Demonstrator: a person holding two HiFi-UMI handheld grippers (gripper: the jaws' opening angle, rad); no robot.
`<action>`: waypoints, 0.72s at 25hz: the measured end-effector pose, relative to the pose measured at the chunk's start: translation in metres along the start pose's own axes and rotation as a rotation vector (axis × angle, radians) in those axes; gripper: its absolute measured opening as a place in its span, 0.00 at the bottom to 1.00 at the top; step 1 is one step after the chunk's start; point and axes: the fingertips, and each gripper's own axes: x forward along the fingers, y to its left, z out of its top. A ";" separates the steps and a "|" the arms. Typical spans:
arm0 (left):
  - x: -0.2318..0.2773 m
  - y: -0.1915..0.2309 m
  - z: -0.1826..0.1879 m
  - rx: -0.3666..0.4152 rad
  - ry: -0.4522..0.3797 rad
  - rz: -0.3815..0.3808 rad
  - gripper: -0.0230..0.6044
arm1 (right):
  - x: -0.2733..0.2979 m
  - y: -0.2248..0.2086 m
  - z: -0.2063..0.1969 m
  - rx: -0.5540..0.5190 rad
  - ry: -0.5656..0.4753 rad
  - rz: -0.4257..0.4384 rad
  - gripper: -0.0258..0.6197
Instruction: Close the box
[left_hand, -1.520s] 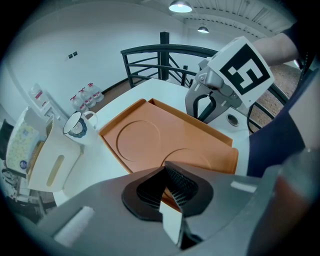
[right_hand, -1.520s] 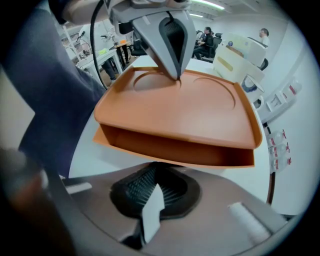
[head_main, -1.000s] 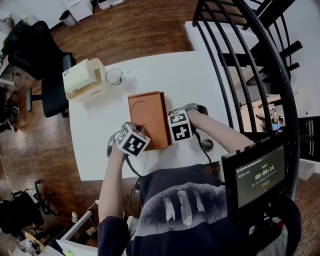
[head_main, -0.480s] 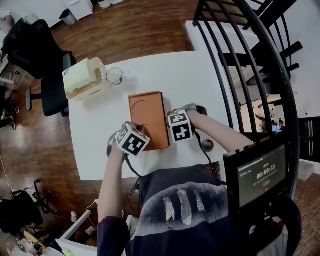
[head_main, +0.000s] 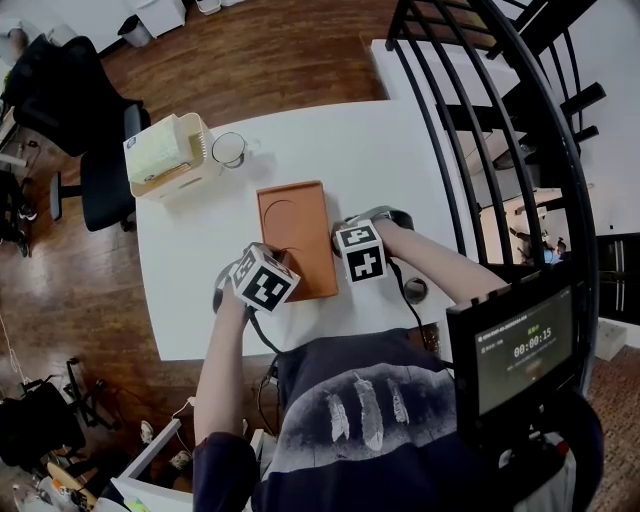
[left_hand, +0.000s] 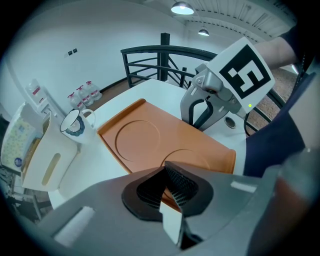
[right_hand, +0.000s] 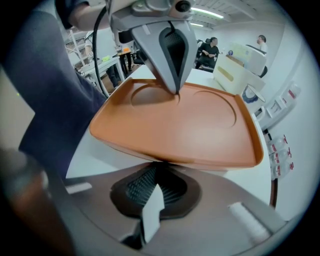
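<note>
An orange box lies on a white table above wood floor.

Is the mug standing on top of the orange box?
No, the mug stands on the white table beside the cream container, apart from the orange box.

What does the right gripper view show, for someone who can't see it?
An orange box with two round dents in its top sits on a white table. The right gripper is shut on its near edge, and the left gripper is shut on the far edge.
</note>
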 end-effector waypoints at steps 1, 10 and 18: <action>0.000 0.000 0.000 -0.001 -0.001 -0.003 0.06 | 0.000 0.000 0.000 -0.006 -0.002 -0.001 0.05; -0.002 -0.003 0.002 0.002 0.002 -0.020 0.06 | -0.002 0.002 0.000 -0.005 0.008 0.006 0.05; 0.001 0.006 0.001 -0.025 -0.006 -0.032 0.06 | -0.015 -0.020 -0.010 0.062 0.037 -0.013 0.05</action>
